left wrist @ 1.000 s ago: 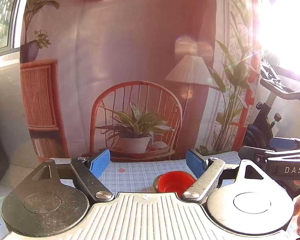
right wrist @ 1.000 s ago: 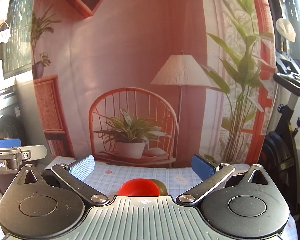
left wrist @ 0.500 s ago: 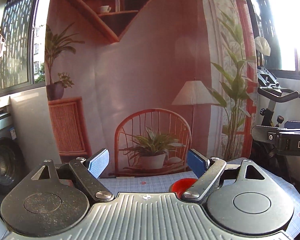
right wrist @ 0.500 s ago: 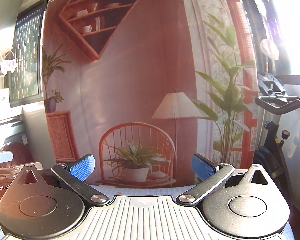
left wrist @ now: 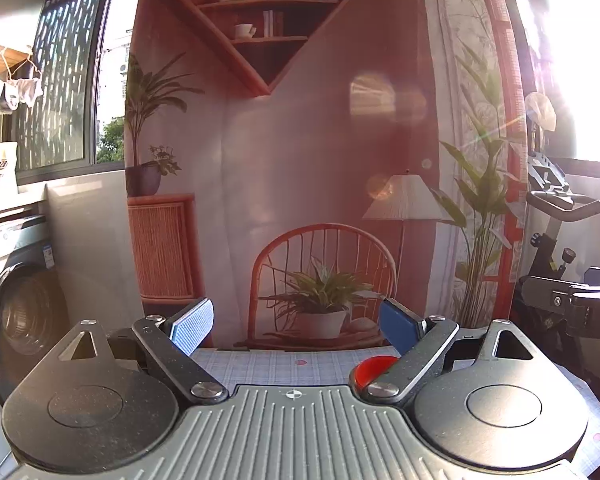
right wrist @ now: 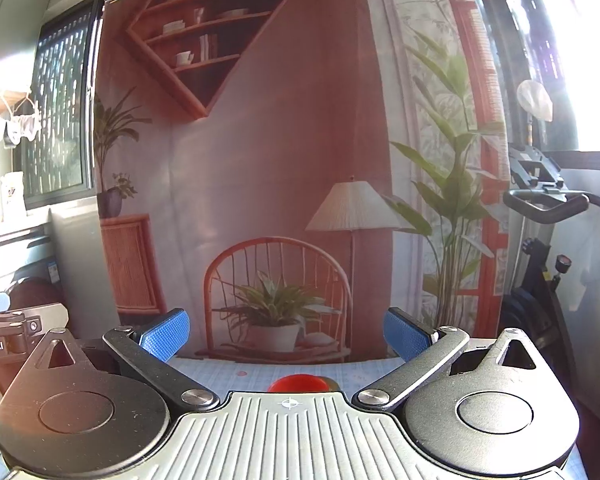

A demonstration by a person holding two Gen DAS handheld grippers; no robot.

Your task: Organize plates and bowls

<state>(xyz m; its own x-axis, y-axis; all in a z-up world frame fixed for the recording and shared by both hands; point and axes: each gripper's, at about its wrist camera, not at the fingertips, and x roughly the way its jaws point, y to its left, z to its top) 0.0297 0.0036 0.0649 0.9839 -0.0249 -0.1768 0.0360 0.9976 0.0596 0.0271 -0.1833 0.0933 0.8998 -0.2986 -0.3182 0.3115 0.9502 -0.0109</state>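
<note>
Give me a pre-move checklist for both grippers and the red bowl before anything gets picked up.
1. Left gripper empty: ok. Its jaws have just been opening, and nothing is between them.
2. Right gripper open and empty: ok, blue pads spread wide, nothing between.
3. Red bowl located: ok, on the checked tablecloth, low in both views.
4. Bowl clear of both grippers: ok, neither touches it.
5. Bowl fully in view: not ok, each gripper body hides most of it.
6. Other dishes to sort: cannot tell; only a greenish edge shows just behind the bowl.
</note>
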